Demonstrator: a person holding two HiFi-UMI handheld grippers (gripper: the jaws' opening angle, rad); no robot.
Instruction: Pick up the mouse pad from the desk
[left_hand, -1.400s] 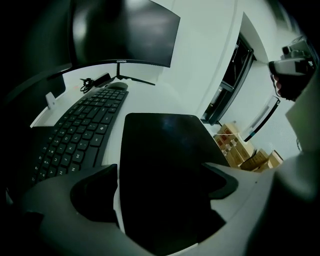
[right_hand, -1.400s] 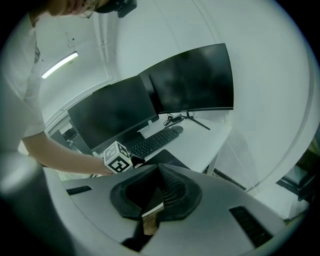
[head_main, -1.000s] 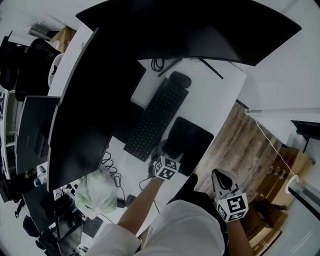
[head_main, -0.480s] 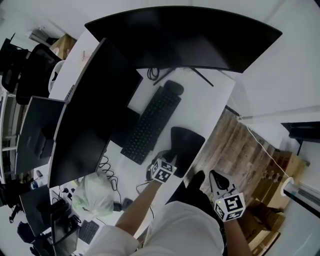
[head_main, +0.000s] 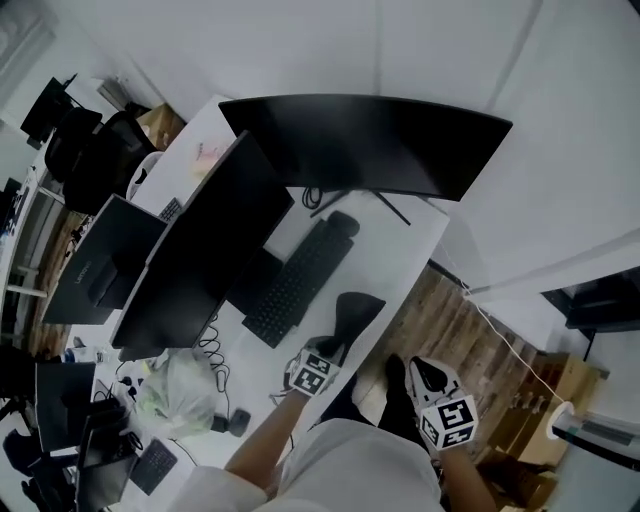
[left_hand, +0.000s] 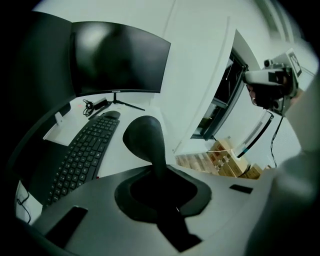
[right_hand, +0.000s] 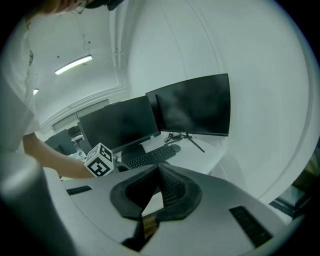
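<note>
The black mouse pad (head_main: 355, 308) is off the white desk (head_main: 405, 240), curled and hanging above its near right corner. My left gripper (head_main: 325, 350) grips the pad's near edge; its jaws are closing, with the pad pressed between them. In the left gripper view the pad (left_hand: 145, 137) sticks up and bends out of the left gripper (left_hand: 157, 172). My right gripper (head_main: 420, 372) hangs off the desk to the right, above the floor, its fingertips meeting and nothing between them; the right gripper (right_hand: 160, 169) looks across at the desk.
A black keyboard (head_main: 295, 275) and mouse (head_main: 342, 222) lie left of the pad. A curved monitor (head_main: 370, 140) and a second monitor (head_main: 210, 240) stand behind. A laptop (head_main: 100, 255), cables and a plastic bag (head_main: 175, 385) crowd the left. Wooden floor (head_main: 460, 330) lies to the right.
The left jaws closed on the pad's near edge and rose; the pad went from flat on the desk to lifted and curled. The right gripper also rose.
</note>
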